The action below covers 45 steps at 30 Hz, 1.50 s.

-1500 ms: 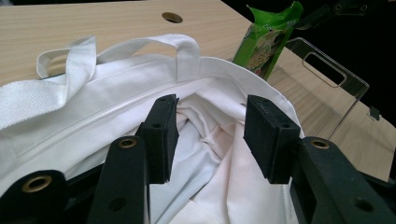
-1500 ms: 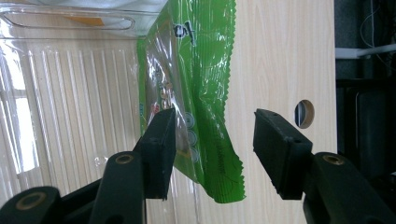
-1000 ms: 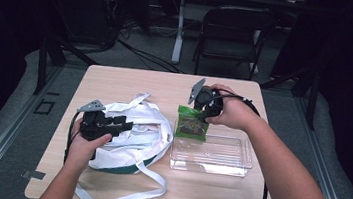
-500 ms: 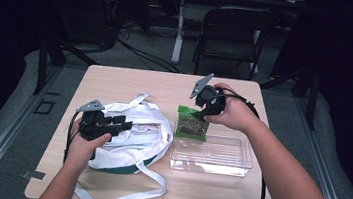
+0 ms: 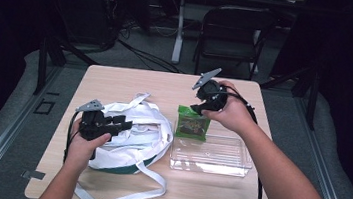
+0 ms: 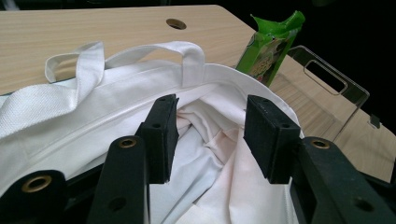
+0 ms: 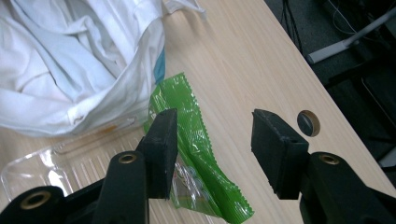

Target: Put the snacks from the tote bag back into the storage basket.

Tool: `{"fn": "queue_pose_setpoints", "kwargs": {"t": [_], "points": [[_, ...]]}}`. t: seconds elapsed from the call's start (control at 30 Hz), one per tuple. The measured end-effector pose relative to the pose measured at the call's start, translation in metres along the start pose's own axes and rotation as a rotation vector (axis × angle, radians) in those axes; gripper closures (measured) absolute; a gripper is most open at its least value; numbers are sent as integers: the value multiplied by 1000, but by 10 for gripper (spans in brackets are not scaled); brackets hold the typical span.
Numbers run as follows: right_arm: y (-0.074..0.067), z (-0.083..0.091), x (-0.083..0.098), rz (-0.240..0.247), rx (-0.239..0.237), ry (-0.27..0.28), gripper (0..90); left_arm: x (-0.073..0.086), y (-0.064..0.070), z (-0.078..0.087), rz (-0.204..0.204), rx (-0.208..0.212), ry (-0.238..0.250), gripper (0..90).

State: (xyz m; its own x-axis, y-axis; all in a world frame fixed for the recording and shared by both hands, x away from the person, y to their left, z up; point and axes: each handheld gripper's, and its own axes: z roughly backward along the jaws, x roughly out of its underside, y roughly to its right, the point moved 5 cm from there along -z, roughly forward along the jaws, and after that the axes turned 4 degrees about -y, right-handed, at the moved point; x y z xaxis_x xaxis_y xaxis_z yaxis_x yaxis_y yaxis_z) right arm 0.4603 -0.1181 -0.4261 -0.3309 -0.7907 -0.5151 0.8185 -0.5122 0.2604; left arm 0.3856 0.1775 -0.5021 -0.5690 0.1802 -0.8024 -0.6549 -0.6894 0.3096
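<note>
Green snack packet (image 5: 192,123) stands propped at the far left corner of a clear plastic tray (image 5: 217,164), leaning on the tray's wall, near the middle of the pale wooden desk (image 5: 131,82). In the right gripper view the packet (image 7: 196,154) lies under and between the two black jaws, its crimped top edge running toward the lower right, with one jaw in front of its left part; the pads do not press on it. The right gripper (image 5: 203,104) hangs just above the packet's top in the high view, held in the person's right hand (image 5: 233,113), and its jaws have just been closing a little yet stand well apart, with the packet below the gap and not gripped. To the left of the tray lies a white cloth bag (image 5: 132,135) with a green bottom edge and long white straps spread over the desk; its rim is close to the packet and the tray. The left gripper (image 5: 120,122) rests over the bag's mouth, held in the left hand (image 5: 84,144). In the left gripper view its jaws stand apart over the rumpled white lining of the bag (image 6: 219,144), with loose cloth showing between them and no pad visibly clamped on it. Beyond them the bag's strap (image 6: 140,51) arches up, and the packet (image 6: 268,46) rises behind the rim, beside the tray's cut-out handle (image 6: 327,77). A round cable hole (image 7: 308,122) marks the desk to the right of the right-hand jaws.
</note>
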Motion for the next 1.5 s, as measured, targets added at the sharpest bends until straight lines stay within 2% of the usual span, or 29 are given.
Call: {"fn": "queue_pose_setpoints", "kwargs": {"t": [0.03,0.07,0.17,0.2,0.23,0.27,0.3,0.33,0.37,0.4,0.47,0.63,0.73,0.97,1.13,1.23,1.5], "points": [[1,1,-1,-36,-10,15,512,0,0,0,2,0,0,544],[1,1,-1,-36,-10,15,512,0,0,0,2,0,0,544],[1,-1,0,-80,3,17,514,0,0,-1,1,-1,-2,544],[2,-2,1,-108,5,21,515,0,0,-1,0,0,-3,544],[2,-2,1,-108,5,21,515,0,1,-1,-2,0,-3,544],[3,-1,1,-129,8,26,515,0,1,-1,0,1,-2,544],[4,0,1,-166,14,47,516,0,1,-1,2,0,0,545],[4,0,1,-166,14,47,516,0,1,0,3,1,1,545],[5,2,0,-210,13,74,516,0,1,0,2,-1,0,545],[5,2,0,-210,13,74,516,0,1,0,3,0,2,545],[6,6,-1,-253,19,111,513,0,1,0,4,1,1,545],[8,12,-3,-285,51,155,511,1,1,-1,0,-1,-2,544],[7,15,-3,-280,68,176,510,1,1,-1,0,-2,-3,544],[2,23,-1,-281,63,203,505,0,-1,1,10,-19,12,528],[3,33,2,-276,77,225,504,-1,-2,3,20,-27,24,511],[4,38,4,-289,72,246,503,-1,-3,3,19,-28,23,510],[10,45,13,-313,82,260,502,0,-3,3,18,-35,22,502]]}}
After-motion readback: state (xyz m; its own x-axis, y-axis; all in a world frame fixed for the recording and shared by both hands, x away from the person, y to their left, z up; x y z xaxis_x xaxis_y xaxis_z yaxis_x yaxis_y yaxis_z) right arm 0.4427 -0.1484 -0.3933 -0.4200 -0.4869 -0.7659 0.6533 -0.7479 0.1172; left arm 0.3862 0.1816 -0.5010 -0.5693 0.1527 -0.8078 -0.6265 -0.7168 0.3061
